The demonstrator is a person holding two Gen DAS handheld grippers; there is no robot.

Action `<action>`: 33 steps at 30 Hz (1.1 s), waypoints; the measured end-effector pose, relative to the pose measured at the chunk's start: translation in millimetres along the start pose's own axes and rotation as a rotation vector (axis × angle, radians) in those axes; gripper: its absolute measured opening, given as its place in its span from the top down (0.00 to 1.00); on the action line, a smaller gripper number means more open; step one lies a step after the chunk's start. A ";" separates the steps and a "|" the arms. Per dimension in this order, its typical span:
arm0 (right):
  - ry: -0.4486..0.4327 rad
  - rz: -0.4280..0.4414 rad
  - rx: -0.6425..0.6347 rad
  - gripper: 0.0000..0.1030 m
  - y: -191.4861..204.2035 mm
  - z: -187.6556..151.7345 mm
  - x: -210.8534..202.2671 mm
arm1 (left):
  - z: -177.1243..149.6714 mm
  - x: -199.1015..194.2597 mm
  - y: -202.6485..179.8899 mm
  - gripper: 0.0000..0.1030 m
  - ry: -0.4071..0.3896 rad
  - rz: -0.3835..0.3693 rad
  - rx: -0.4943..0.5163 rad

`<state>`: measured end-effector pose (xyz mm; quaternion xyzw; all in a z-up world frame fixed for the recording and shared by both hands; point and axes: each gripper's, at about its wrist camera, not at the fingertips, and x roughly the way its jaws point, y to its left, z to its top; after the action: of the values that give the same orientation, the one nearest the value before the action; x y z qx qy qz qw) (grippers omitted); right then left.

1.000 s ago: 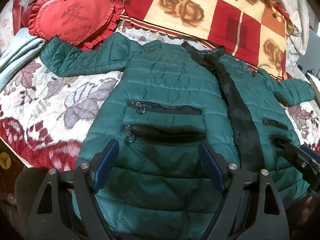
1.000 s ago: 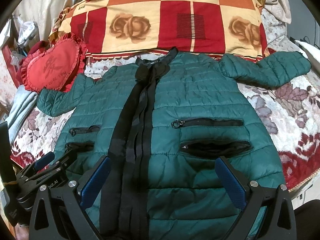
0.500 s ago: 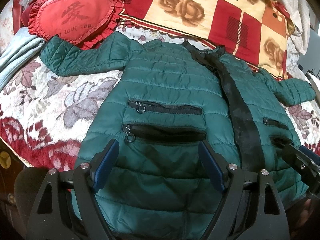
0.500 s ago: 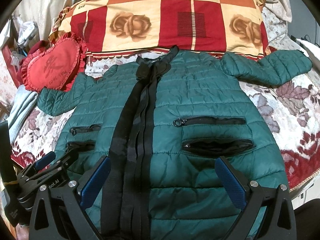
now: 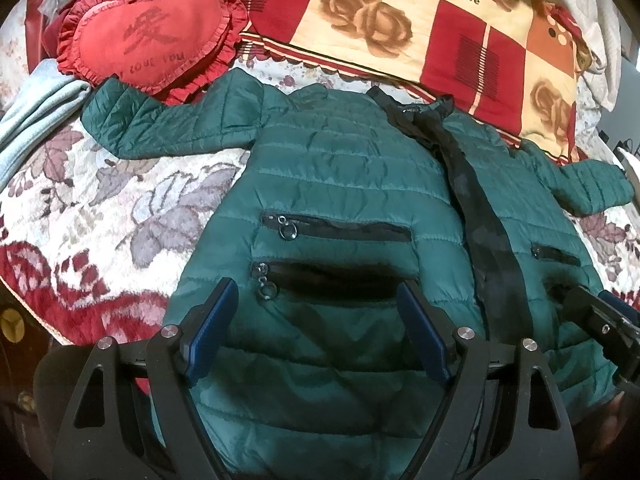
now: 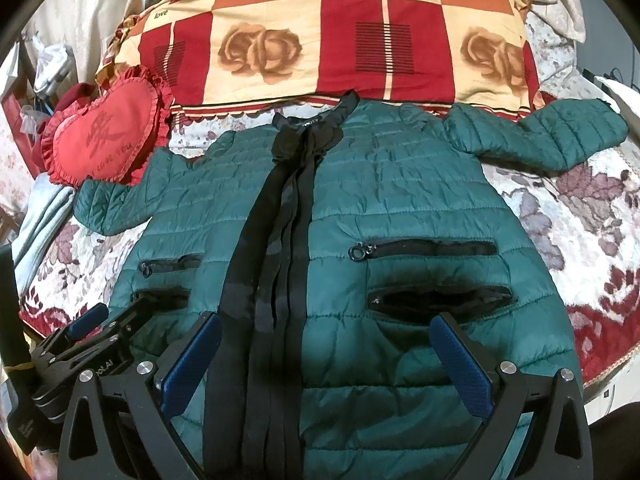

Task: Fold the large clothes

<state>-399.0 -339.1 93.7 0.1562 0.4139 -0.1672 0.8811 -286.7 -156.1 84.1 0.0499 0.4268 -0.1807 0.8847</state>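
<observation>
Fingers of the left gripper (image 5: 316, 326) and right gripper (image 6: 326, 360) stand wide apart, empty, above the green jacket's (image 6: 400, 200) hem. Its zip pockets (image 5: 336, 232) lie just beyond the fingertips.

bare floral blanket (image 5: 92, 208) beside jacket (image 5: 340, 184) sleeves, heart pillow (image 5: 148, 36) touching left sleeve

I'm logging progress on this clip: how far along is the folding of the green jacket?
Done: the green quilted puffer jacket lies spread flat, front up, on the floral bedspread, both sleeves out to the sides. In hand: nothing; the left gripper and right gripper hover open over the hem, gripping no fabric. Left: every fold, since no sleeve or side is turned in.
</observation>
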 end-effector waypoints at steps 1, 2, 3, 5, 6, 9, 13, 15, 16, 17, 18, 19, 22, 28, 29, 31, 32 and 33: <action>0.005 -0.007 -0.002 0.00 0.0 2.5 0.5 | 1.2 0.1 0.7 0.21 -0.001 0.001 -0.001; 0.004 -0.009 -0.004 0.00 0.6 3.1 1.0 | 2.2 0.4 2.0 0.21 -0.003 0.001 -0.003; 0.007 -0.009 -0.005 0.00 0.9 3.7 2.0 | 3.2 1.0 2.3 0.21 -0.003 0.002 -0.003; 0.021 -0.013 -0.007 0.00 -0.3 5.8 3.7 | 4.7 2.4 3.4 0.21 -0.002 0.005 -0.001; 0.028 -0.014 -0.008 0.00 -0.1 6.3 4.7 | 5.0 2.7 3.4 0.21 -0.002 0.008 0.000; 0.035 -0.014 -0.012 0.00 -0.7 8.6 6.6 | 5.0 3.5 2.5 0.21 -0.002 0.010 0.003; 0.034 -0.006 -0.017 0.00 0.0 11.3 8.9 | 5.4 3.8 2.2 0.21 -0.002 0.010 0.003; 0.034 -0.001 -0.016 0.00 0.0 12.2 10.3 | 5.7 4.4 2.4 0.21 0.002 0.010 0.001; 0.036 0.001 -0.016 0.00 -0.6 12.9 11.1 | 6.6 5.2 2.5 0.21 0.004 0.009 0.000; 0.039 0.004 -0.016 0.00 -0.8 13.9 12.2 | 7.9 6.2 3.0 0.21 0.006 0.006 -0.002; 0.042 0.005 -0.016 0.00 -0.7 15.1 13.2 | 9.3 7.4 3.8 0.21 0.009 0.007 -0.005; 0.042 0.005 -0.018 0.00 -0.6 16.2 14.0 | 10.8 8.5 5.0 0.21 0.009 0.009 -0.007; 0.033 0.000 -0.033 0.00 2.5 22.4 16.4 | 15.6 11.2 6.8 0.21 0.003 0.022 -0.005; 0.028 -0.003 -0.050 0.00 8.3 38.2 26.9 | 25.8 17.9 12.3 0.21 -0.003 0.047 0.002; 0.028 -0.001 -0.050 0.00 9.5 40.9 29.2 | 28.0 19.3 13.9 0.21 -0.003 0.050 -0.001; 0.028 0.004 -0.055 0.00 12.4 45.8 33.4 | 31.3 22.5 15.5 0.21 0.001 0.052 -0.006; 0.029 0.008 -0.058 0.00 14.0 48.1 35.7 | 33.9 24.7 16.5 0.21 0.004 0.052 -0.008; 0.029 0.011 -0.061 0.00 15.7 50.6 37.9 | 36.7 27.1 17.7 0.21 0.006 0.056 -0.009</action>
<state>-335.3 -352.2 97.0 0.1337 0.4308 -0.1474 0.8802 -237.7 -156.0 85.2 0.0581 0.4285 -0.1539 0.8884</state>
